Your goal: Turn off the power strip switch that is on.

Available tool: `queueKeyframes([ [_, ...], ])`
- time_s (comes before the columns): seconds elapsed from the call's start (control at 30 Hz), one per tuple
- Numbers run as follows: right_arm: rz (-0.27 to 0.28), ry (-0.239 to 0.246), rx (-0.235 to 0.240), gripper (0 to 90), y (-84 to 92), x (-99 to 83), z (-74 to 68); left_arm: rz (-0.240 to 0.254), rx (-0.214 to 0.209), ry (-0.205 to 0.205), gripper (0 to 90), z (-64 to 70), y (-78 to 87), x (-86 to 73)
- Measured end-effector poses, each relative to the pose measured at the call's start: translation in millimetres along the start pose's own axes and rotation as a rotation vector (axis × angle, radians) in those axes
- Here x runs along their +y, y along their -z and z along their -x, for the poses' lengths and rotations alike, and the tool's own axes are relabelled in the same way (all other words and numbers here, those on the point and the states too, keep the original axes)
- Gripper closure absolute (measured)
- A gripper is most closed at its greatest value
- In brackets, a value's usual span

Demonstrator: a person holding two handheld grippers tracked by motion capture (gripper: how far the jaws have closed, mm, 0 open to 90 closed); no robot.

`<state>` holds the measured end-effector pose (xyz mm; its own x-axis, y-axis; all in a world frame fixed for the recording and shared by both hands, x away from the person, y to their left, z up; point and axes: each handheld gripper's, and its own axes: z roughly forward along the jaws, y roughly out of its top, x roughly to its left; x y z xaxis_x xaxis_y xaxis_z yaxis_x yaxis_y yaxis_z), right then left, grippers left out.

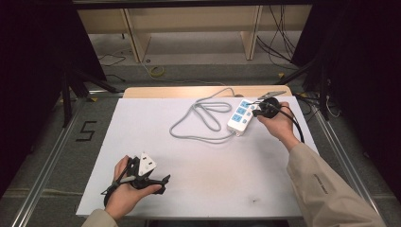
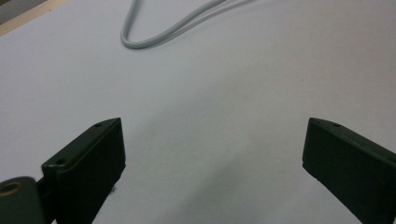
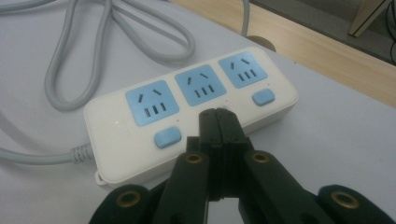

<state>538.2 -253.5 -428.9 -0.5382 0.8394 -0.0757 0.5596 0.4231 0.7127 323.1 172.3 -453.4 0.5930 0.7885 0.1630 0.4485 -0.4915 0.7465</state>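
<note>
We hold the right gripper clenched, jaws together with nothing between them, tips on the power strip where its middle switch sits. The strip lies near the far right corner of the tabletop, three blue sockets up, its grey cord looping toward the centre. We rest the left gripper near the front left corner, jaws spread wide, nothing between them

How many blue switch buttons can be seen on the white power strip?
2 in plain sight: one blue button beside the cord-end socket, one beside the far-end socket. The right gripper, jaws shut, covers the spot beside the middle socket on the power strip, so a third may be hidden.
</note>
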Motion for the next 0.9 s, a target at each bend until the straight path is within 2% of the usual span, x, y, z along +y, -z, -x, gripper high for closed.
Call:
queueKeyframes([
  [0.53,-0.015,-0.015,-0.004,90.0,-6.8,-0.6,2.0,0.001,-0.001,0.0,5.6,0.4,-0.2,0.4],
  [0.9,-0.015,-0.005,-0.007,90.0,-11.1,3.9,1.2,0.0,-0.002,-0.001,5.6,0.5,-0.3,0.4],
])
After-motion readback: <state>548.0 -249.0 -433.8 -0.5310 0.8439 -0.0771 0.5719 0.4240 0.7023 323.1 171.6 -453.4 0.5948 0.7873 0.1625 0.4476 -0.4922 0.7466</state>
